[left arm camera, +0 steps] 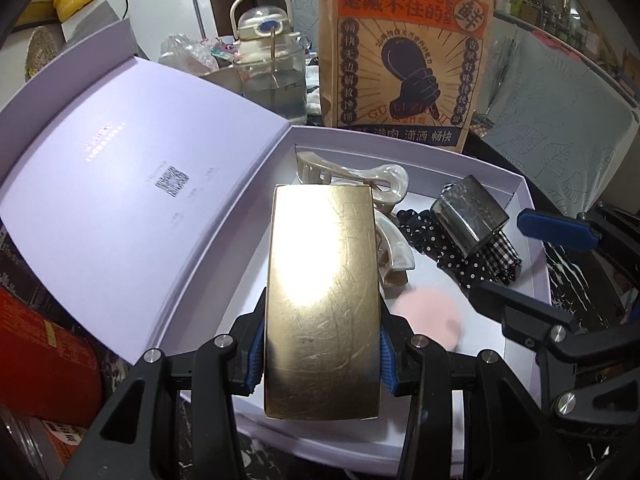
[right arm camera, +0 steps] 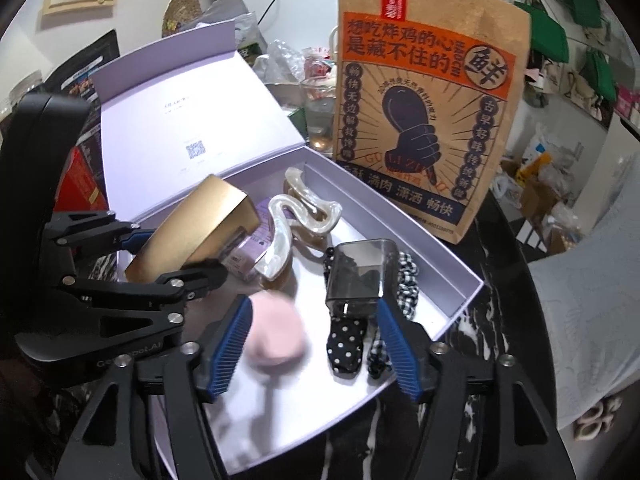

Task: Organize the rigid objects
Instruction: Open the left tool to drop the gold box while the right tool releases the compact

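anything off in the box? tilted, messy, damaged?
The smoky clear case sits tilted, propped on the fabric hair ties rather than flat on the box floor. The gold case in the left claw looks scratched.

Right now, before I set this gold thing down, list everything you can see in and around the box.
Gold case: 1, gold, clamped in the left gripper above the box.
Box: 1, pale lilac, lid open to the left, on the dark marbled table.
Hair claws: 2, pearly cream, back of the box.
Smoky clear case: 1, grey, resting on the scrunchies.
Scrunchies: 2, polka-dot black and checked black-white, right side of the box.
Pink puff: 1, pink, blurred, box front.
Lilac item: 1, partly hidden under the gold case.
Paper bag: 1, brown and orange, behind the box.
Water jug: 1, clear, behind the box.
Left gripper: shut on the gold case.
Right gripper: open over the box front.
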Tool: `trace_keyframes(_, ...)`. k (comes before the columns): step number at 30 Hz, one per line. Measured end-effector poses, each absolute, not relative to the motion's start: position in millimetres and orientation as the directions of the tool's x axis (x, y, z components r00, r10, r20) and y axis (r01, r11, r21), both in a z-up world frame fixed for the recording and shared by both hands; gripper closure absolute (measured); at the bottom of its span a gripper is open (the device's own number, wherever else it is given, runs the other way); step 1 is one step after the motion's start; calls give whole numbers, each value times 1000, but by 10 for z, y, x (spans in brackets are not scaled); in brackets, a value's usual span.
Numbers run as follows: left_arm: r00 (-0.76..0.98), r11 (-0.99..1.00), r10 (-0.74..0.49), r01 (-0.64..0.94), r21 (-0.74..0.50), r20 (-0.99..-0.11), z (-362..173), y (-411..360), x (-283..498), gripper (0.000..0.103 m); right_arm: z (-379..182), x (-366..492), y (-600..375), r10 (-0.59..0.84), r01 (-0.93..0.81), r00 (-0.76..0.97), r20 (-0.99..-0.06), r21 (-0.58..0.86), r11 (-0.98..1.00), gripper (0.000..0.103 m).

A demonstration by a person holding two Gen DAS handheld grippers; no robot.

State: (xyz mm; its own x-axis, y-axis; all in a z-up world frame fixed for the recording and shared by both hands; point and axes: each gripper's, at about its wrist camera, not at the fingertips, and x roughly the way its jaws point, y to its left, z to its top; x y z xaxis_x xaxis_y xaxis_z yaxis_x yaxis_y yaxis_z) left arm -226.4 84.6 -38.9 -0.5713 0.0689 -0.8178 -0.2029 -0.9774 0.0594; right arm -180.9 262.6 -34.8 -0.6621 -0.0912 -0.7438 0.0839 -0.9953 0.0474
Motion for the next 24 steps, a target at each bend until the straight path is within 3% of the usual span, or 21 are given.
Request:
trace_keyframes(9,-572,-985,57,-166,47,-819,-232,748,-2221,57,-192,-1668,2660,-67,55,-685,-725,41,-998,28)
trace_keyframes(11,-578,-986,45,-155,56,-815,-209,745,-2237,49,-162,-1625,2671,-66,53,-691,-720,40,-998,28)
trace_keyframes(13,-590,-988,47,-148,51,-806,-161,740,-2203,25,-122,-1583,2675,-54,47,-695,-717,29,-998,27)
trace_keyframes(14,-599,-988,52,-147,46,-799,-128,735,-2181,21,-101,-1563,2676,-42,40,-696,-717,19,-999,22)
trace_keyframes(18,-620,-989,50,-140,48,-783,-29,784,-2092,16,-2,-1488,2686,3,10,-710,-704,-14,-1000,17)
trace_keyframes(20,-630,-990,49,-133,45,-775,50,774,-2058,16,57,-1463,2705,16,-7,-717,-697,-15,-1000,9)
trace_keyframes(24,-652,-993,43,-113,41,-757,107,782,-1925,16,204,-1381,2740,25,-26,-742,-670,-8,-1000,8)
